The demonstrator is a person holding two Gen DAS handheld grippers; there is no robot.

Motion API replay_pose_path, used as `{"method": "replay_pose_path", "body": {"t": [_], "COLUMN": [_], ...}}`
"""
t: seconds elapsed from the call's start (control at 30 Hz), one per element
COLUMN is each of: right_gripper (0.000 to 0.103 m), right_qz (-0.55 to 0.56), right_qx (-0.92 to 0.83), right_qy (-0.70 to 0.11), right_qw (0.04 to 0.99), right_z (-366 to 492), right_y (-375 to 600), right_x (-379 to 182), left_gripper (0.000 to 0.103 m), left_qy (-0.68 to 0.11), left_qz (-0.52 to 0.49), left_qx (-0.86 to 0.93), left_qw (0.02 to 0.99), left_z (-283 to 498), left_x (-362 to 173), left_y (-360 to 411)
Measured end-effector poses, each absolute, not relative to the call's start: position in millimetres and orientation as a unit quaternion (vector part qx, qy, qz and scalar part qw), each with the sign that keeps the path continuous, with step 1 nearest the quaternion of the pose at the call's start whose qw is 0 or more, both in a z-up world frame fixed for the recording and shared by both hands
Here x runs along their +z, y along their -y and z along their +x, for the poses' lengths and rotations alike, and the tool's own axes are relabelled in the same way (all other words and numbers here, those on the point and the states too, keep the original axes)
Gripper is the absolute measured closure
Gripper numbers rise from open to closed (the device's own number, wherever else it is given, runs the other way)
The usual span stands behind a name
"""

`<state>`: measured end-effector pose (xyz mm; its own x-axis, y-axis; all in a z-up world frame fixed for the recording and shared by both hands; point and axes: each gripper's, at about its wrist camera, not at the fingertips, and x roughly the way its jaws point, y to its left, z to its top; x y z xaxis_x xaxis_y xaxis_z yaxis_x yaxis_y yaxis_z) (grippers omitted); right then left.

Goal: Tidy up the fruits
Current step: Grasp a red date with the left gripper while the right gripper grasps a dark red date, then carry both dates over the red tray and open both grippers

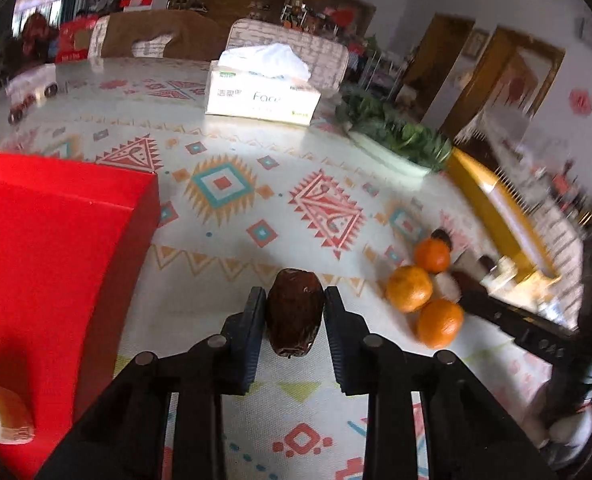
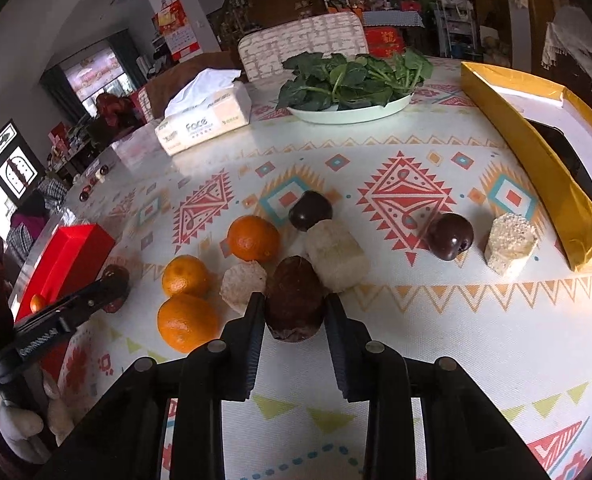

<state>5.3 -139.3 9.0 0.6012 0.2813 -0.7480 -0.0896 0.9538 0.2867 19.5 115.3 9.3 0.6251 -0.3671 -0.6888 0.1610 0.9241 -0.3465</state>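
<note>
Jaws clamp dates; red box (image 1: 55, 240) close left.

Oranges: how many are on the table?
3, in a cluster left of the right gripper: one far, one middle, one near. Others may be hidden.

Two brown dates (image 1: 294, 312) (image 2: 293, 300), jaw-clamped upright

A table (image 2: 436, 320) covered in a pale cloth with red, orange and teal diamond patterns. At its centre lie three oranges (image 2: 251, 238), dark plums (image 2: 450, 236), brown fruits (image 2: 293, 298) and pale cut chunks (image 2: 510, 246). A tissue box (image 2: 203, 122) sits at eleven o'clock, a plate of leafy greens (image 2: 352, 84) at twelve, a gold box (image 2: 536, 160) at two, a red box (image 2: 67, 256) at nine.
</note>
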Motion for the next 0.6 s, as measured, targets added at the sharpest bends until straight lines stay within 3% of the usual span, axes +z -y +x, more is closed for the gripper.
{"method": "replay_pose_path", "body": {"t": [0.33, 0.6], "right_gripper": [0.070, 0.070], "right_qz": [0.119, 0.128], "right_qx": [0.079, 0.115], "right_qy": [-0.387, -0.372], "right_qw": [0.911, 0.912], "right_z": [-9.7, -50.3], "right_y": [143.5, 121.3], "right_x": [24.9, 55.9], "left_gripper": [0.075, 0.075], "left_qy": [-0.365, -0.323], "left_qz": [-0.153, -0.175], "left_qx": [-0.173, -0.159], "left_qw": [0.902, 0.916], "left_z": [-0.1, -62.0], "left_x": [28.8, 76.8], "left_y": [-119.4, -180.8]}}
